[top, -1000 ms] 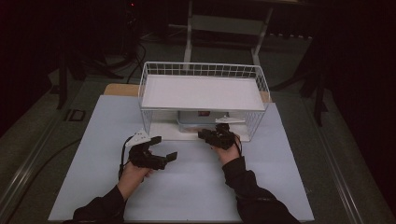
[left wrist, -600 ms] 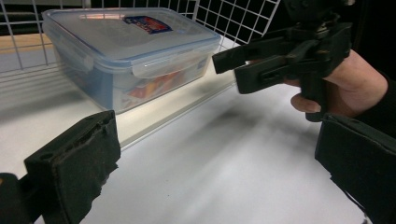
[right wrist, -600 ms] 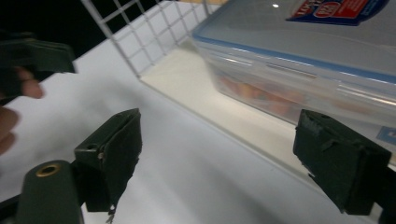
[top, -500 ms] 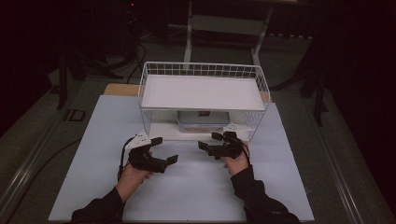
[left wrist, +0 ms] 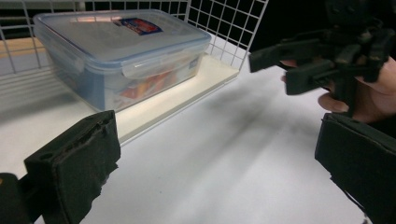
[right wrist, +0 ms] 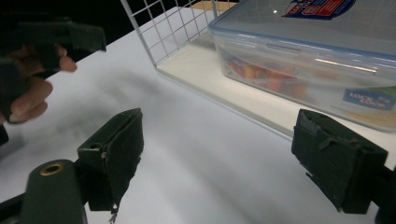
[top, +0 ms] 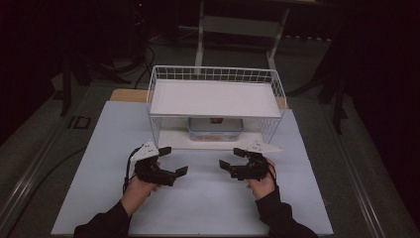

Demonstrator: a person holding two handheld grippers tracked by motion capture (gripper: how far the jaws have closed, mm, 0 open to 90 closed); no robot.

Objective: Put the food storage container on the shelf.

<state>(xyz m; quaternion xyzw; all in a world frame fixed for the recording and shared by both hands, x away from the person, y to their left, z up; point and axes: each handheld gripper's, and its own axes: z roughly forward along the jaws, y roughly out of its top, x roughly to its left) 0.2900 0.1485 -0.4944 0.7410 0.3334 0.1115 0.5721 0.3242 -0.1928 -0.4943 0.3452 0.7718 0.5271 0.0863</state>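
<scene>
Container (right wrist: 317,51) label (right wrist: 369,97) reads "LOCK & LOCK"

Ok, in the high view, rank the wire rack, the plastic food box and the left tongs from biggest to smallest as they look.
1. wire rack, clearly the largest.
2. plastic food box, mostly hidden under the rack's shelf, so its visible part looks small.
3. left tongs, open; about the same apparent size as the box's visible part, so the last two places are unsure.

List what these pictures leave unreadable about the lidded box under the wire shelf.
- Plastic box, high view: back hidden beneath the wire shelf.
- Its contents, right gripper view: orange shapes blurred behind the clear wall.
- Lid label, left gripper view: print too small.
</scene>
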